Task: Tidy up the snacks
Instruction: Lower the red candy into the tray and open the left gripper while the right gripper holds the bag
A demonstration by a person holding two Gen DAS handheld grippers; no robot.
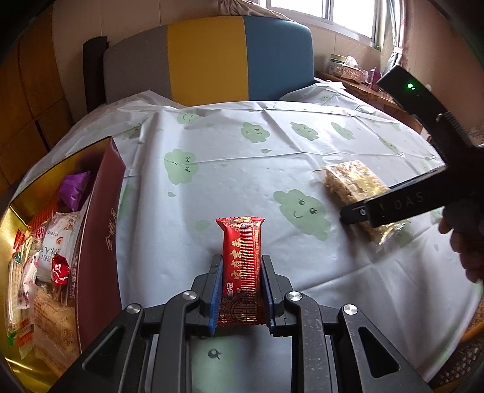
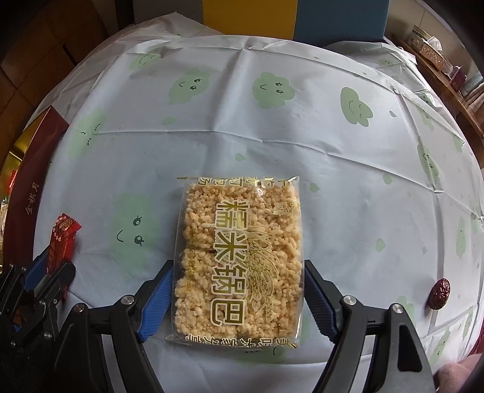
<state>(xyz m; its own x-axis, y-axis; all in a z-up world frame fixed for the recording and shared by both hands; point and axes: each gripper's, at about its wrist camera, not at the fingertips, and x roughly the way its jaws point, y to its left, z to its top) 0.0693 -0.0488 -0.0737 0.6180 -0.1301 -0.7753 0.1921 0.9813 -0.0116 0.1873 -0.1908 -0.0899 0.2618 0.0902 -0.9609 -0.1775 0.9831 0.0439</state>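
At the bottom centre of its view, the left gripper [image 1: 241, 282] is clamped on a red snack bar [image 1: 241, 269] whose lower end is hidden. The right gripper [image 2: 239, 297] has its fingers wide apart around the rice cracker pack [image 2: 239, 257]; whether they touch it is unclear. At the left edge, the open box [image 1: 99, 229] of snacks is partly cut off.

Daylight from window [image 1: 320, 15], soft shadows, sharp centre, strong fisheye warp, dark corners.
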